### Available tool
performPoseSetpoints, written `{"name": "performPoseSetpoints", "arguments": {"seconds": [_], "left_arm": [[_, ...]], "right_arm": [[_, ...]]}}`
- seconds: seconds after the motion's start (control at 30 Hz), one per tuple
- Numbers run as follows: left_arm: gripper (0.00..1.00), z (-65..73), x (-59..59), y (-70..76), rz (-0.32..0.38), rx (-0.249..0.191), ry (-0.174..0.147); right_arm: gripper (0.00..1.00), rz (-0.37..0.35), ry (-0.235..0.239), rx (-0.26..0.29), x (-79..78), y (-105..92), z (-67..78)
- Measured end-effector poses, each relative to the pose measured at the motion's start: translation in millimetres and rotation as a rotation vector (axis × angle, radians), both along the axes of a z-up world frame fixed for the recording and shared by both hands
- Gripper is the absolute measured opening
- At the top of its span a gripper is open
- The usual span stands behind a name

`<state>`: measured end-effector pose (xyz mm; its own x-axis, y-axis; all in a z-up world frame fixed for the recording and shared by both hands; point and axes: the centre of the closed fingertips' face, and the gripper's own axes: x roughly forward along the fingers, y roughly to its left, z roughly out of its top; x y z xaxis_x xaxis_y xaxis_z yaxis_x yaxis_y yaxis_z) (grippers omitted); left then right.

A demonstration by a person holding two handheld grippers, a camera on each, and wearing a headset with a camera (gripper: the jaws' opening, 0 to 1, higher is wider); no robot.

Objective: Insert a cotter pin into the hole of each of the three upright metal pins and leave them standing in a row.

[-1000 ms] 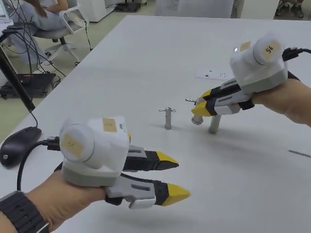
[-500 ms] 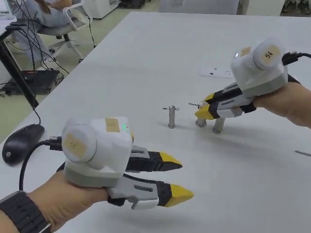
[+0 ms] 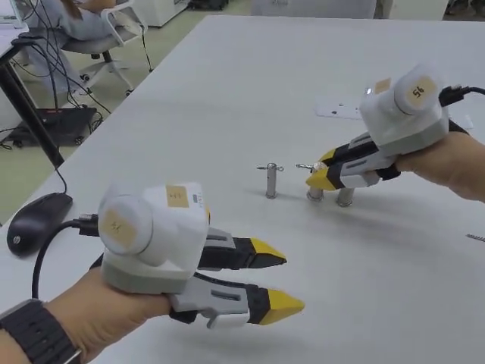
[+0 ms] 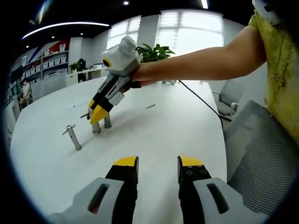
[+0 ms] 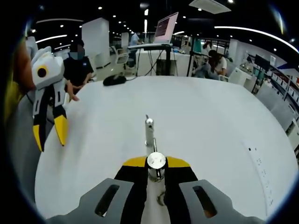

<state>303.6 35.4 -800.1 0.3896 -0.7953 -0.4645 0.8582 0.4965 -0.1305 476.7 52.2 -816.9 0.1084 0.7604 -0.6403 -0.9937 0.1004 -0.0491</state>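
Your right gripper (image 3: 318, 180) has sunk slightly lower over the middle metal pin (image 3: 314, 194). Its jaws are nearly together, pinching a cotter pin (image 3: 304, 166) whose tip pokes out leftward at that pin's head. The left metal pin (image 3: 271, 186) stands apart, carrying a fitted cotter pin (image 3: 270, 167). The right metal pin (image 3: 345, 199) stands just beside the middle one. Your left gripper (image 3: 293, 282) hovers near you, jaws apart, empty.

White table (image 3: 227, 91), silver metal pins (image 3: 271, 186), yellow-tipped black jaws, black mouse (image 3: 38, 220)

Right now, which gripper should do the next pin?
Right: the right gripper is at the middle metal pin, tips by its cotter pin; the open left gripper hovers far back.
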Motion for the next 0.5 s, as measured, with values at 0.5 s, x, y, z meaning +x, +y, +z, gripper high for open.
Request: {"name": "performPoseSetpoints", "arguments": {"seconds": [0.5], "left_arm": [[0.32, -1.9, 0.8, 2.5, 0.006, -0.002, 0.006]], "right_arm": [[0.12, 0.000, 0.007, -0.014, -0.2, 1.5, -7.3]]}}
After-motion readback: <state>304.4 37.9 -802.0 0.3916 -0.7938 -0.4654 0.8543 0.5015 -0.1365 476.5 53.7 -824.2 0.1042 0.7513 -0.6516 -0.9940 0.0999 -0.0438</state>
